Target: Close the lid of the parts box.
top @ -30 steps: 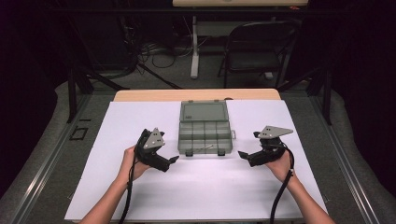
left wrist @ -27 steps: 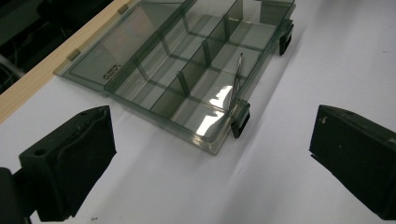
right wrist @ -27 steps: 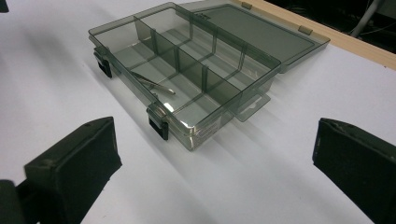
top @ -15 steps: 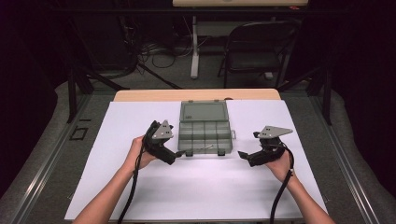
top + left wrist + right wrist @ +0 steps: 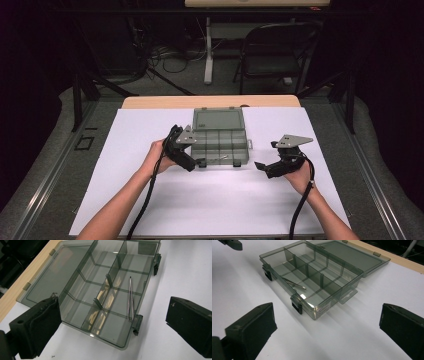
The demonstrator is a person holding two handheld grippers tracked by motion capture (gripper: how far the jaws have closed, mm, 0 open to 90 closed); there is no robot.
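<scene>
On the white table, the left gripper has advanced to the open organizer box, jaws spread; the right gripper waits spread, likely before reaching the tweezers.

A dark folding chair stands on grey floor beyond the white-covered table.

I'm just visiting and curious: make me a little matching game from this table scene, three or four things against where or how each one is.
Things:
1. lid
2. tweezers
3. left gripper
4. right gripper

States:
a. lying inside a compartment near the latches
b. folded open, flat on the table
c. open, apart from the box on white paper
d. open, at the box's near corner

Pairs: 1-b, 2-a, 3-d, 4-c
</scene>
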